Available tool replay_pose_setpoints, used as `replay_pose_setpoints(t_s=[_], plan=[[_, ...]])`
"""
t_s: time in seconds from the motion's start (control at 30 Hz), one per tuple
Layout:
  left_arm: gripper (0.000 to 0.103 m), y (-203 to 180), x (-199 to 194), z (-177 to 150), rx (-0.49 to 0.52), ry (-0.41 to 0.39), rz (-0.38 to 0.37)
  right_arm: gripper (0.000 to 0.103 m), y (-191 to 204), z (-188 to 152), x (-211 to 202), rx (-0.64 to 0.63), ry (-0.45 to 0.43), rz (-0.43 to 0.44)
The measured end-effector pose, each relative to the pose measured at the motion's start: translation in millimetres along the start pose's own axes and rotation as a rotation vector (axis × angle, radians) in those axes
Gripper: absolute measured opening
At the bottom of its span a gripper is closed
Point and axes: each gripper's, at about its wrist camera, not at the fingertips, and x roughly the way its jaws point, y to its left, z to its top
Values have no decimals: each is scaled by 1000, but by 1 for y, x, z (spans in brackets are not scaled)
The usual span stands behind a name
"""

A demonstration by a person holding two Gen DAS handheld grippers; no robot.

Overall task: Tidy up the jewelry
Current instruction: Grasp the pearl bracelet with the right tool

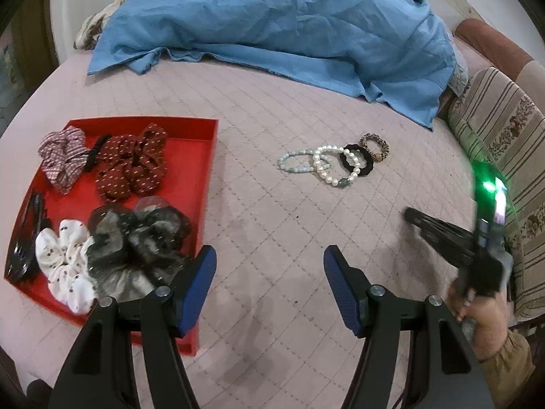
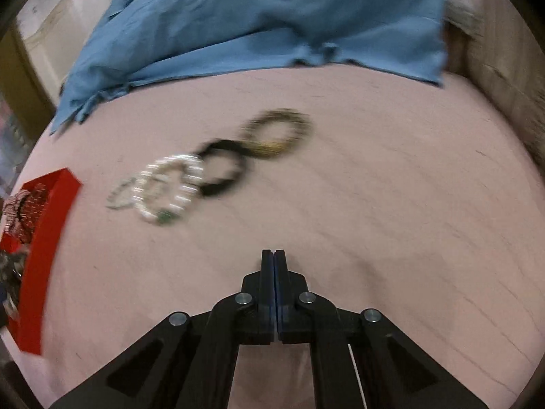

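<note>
Left wrist view, read from the left edge across: the red tray (image 1: pixel 207 156) sits on the pink quilted bedspread (image 1: pixel 272 238), already holding several scrunchies: a striped pink one (image 1: pixel 63 158), a dark red dotted one (image 1: pixel 131 167), a white one (image 1: pixel 64 266) and a grey-black sheer one (image 1: pixel 136 238), with a black hair clip (image 1: pixel 25 238) along its left wall. The left gripper (image 1: pixel 269 266) hovers just beside the tray's right wall, its blue pads spread wide apart and holding nothing.

Ahead and to the right of that gripper, well clear of the tray, lies the chain of overlapping rings still to be sorted: a pale green bead bracelet (image 1: pixel 294 165), a pearl bracelet (image 1: pixel 337 167), a black hair tie (image 1: pixel 357 160) and a leopard-print hair tie (image 1: pixel 374 146). The row's long axis runs roughly left to right, slanting slightly away at its right end.

In the right wrist view the right gripper (image 2: pixel 274 255) has its fingers pressed together, empty, with the same row ahead and to its left; the picture is blurred. The right gripper looks the nearer of the two, I judge, and it would have to spread before taking anything. Bare bedspread lies between either gripper and the row. A rumpled blue cloth (image 1: pixel 272 24) lies beyond, a striped cushion (image 1: pixel 504 156) at far right.
</note>
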Motion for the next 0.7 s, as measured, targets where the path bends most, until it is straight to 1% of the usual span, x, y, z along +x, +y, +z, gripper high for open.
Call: replay_pose_setpoints(t_s=[0.03, 0.07, 0.1, 0.13, 0.17, 0.2, 0.23, 0.3, 0.33, 0.4, 0.43, 0.5, 0.53, 0.6, 0.63, 0.7], plan=[[64, -2, 1, 2, 0, -2, -1, 2, -8, -1, -5, 10, -5, 9], [64, -4, 2, 3, -2, -4, -2, 2, -15, -1, -9, 25, -15, 54], [64, -6, 3, 4, -5, -5, -3, 7, -20, 1, -12, 45, -25, 131], [64, -8, 3, 4, -7, -4, -5, 19, -19, 5, -13, 50, -28, 161], [64, -9, 4, 4, -7, -2, -7, 25, -15, 8, -14, 48, -36, 189], [64, -10, 4, 4, -4, -1, -8, 33, -6, 14, -13, 44, -52, 242], [64, -12, 5, 3, 3, 2, -5, 34, 3, 18, -11, 45, -58, 274], [64, -14, 6, 2, 17, 8, 0, 34, 28, 31, 2, 52, -48, 307], [64, -13, 6, 2, 21, 9, 3, 34, 38, 35, 8, 52, -41, 303], [64, -11, 4, 3, 22, 4, 8, 32, 59, 44, 27, 45, -3, 253], [64, -9, 3, 5, 19, 0, 9, 24, 68, 45, 37, 41, 24, 213], [64, -5, 1, 10, 12, -8, 14, 10, 80, 45, 42, 3, 13, 93], [64, -3, 1, 13, 9, -11, 16, 10, 82, 44, 40, -10, 11, 81], [64, -1, 1, 19, 8, -14, 17, 10, 77, 37, 33, -23, 17, 44], [64, -2, 3, 23, 18, -11, 18, 10, 68, 32, 28, -18, 20, 27], [64, -7, 8, 29, 45, -5, 29, 10, 44, 16, 16, 13, 36, 26]])
